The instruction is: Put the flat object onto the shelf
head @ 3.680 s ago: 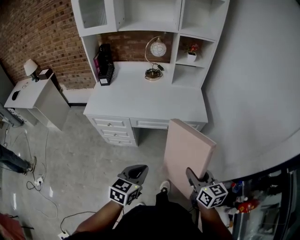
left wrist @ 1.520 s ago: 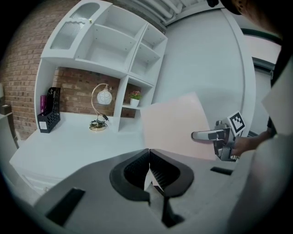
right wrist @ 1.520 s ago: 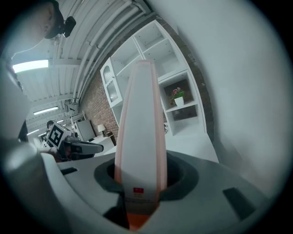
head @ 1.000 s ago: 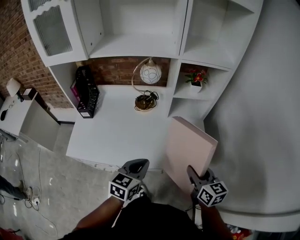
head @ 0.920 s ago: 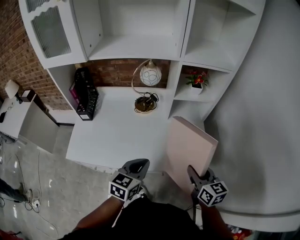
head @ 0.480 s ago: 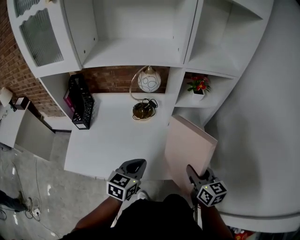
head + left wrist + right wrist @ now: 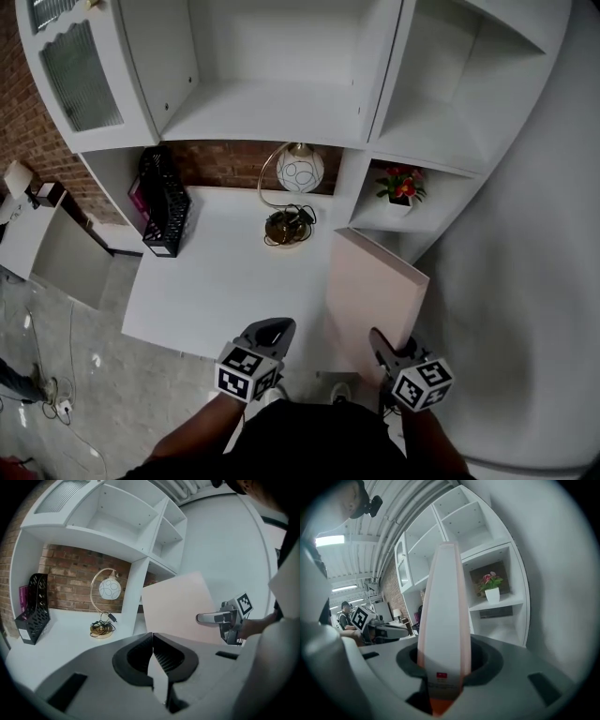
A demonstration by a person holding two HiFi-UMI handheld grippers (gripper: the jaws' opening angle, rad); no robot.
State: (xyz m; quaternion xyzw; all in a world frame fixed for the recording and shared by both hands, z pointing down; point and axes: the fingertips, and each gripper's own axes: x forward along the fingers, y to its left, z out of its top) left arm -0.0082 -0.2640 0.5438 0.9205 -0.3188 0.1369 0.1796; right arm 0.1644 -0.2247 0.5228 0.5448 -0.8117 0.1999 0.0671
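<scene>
A flat pale-pink board (image 7: 375, 295) stands upright on its edge, and my right gripper (image 7: 382, 345) is shut on its lower corner. In the right gripper view the board (image 7: 443, 616) runs edge-on between the jaws of the right gripper (image 7: 443, 667). It hangs over the right end of the white desk (image 7: 220, 277), below the white shelf unit (image 7: 272, 103). My left gripper (image 7: 270, 332) is shut and holds nothing, left of the board. In the left gripper view, the left gripper (image 7: 153, 645) has the board (image 7: 178, 606) to its right.
On the desk stand a globe lamp (image 7: 298, 173) with a coiled cord and a black file holder (image 7: 167, 202). A small potted flower (image 7: 401, 187) sits in the low right cubby. A glass-door cabinet (image 7: 70, 66) is at upper left. A curved white wall (image 7: 525, 281) runs along the right.
The desk and shelves have come closer and fill more of the head view. Both grippers keep their pose, the board still in the right one.
</scene>
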